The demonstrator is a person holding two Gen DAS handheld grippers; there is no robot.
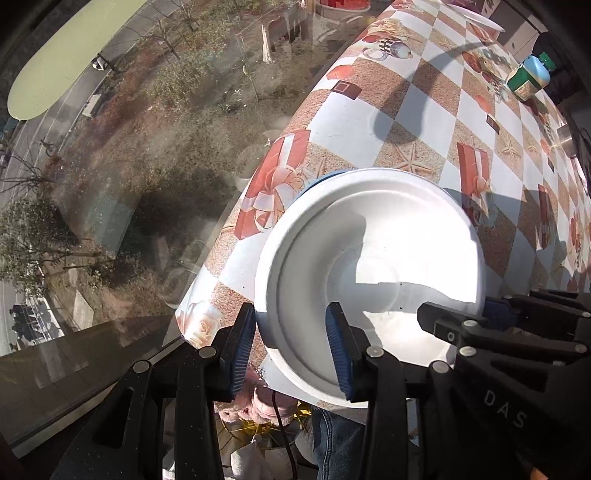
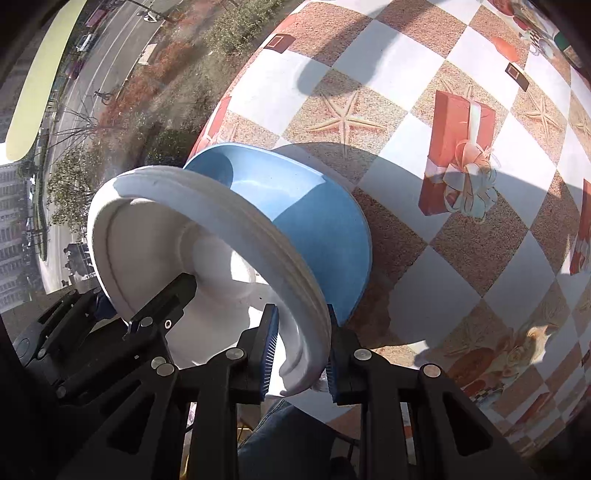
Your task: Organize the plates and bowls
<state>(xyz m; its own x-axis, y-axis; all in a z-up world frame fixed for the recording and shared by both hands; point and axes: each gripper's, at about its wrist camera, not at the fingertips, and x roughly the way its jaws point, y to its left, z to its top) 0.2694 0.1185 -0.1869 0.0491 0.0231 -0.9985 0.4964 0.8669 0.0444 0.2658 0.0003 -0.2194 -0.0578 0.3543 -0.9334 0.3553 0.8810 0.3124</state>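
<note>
A white bowl (image 1: pixel 369 258) is held tilted over a blue bowl (image 2: pixel 314 221) on the patterned table (image 1: pixel 424 110). Only a sliver of the blue bowl (image 1: pixel 325 179) shows in the left wrist view. My left gripper (image 1: pixel 291 347) straddles the white bowl's near-left rim, with one finger inside and one outside. My right gripper (image 2: pixel 299 354) straddles the white bowl's (image 2: pixel 184 258) right rim, its pads (image 2: pixel 269 350) close on the rim. The right gripper's fingers (image 1: pixel 480 325) show at the right in the left wrist view.
A white plate (image 1: pixel 476 16) lies at the table's far end. A green and blue bottle (image 1: pixel 528 75) lies on its side at the right. A metal object (image 1: pixel 567 138) is at the right edge. A glass window (image 1: pixel 147 147) borders the table on the left.
</note>
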